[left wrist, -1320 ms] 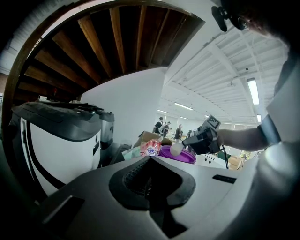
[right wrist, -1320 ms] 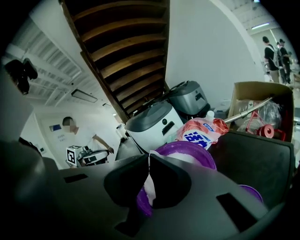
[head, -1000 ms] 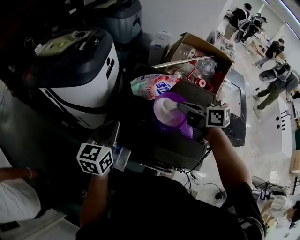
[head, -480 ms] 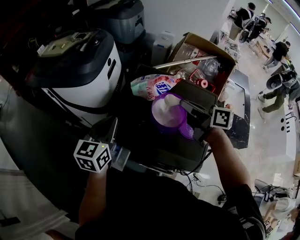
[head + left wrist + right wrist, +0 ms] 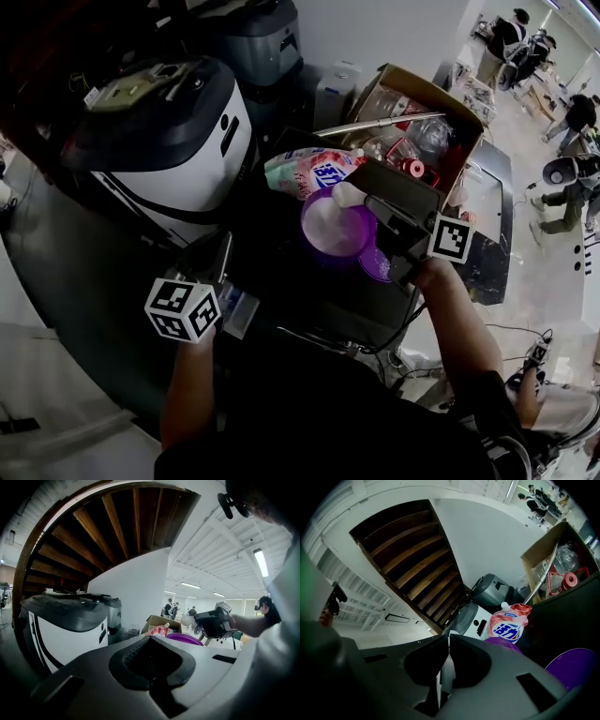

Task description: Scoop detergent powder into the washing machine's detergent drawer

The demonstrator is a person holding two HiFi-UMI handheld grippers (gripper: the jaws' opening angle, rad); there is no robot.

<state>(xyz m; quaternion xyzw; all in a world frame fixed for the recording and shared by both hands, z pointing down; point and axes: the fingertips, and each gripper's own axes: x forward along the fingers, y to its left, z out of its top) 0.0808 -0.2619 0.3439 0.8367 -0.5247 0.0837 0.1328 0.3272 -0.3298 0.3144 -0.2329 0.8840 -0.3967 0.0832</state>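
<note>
A round purple tub [image 5: 333, 234] of white powder stands on the dark washing machine top [image 5: 309, 300], its purple lid [image 5: 376, 265] beside it. My right gripper [image 5: 377, 208] is shut on the handle of a white scoop [image 5: 347, 195], whose bowl hangs over the tub's far rim. In the right gripper view the thin white handle [image 5: 444, 677] shows between the shut jaws. My left gripper [image 5: 223, 261] stays low at the machine's front left, shut and empty, just above a pale drawer-like part [image 5: 240, 315]. A pink detergent pouch [image 5: 314, 172] lies behind the tub.
A big white-and-black appliance [image 5: 164, 141] stands at the left. An open cardboard box [image 5: 424, 112] of clutter and a metal rod sit behind the machine. Cables hang at the machine's right front. Several people stand far off at the upper right.
The scoop in my right gripper has drifted slightly toward the tub's far rim. The left gripper has stayed in place. A white sleeve at the lower left has left the view.
</note>
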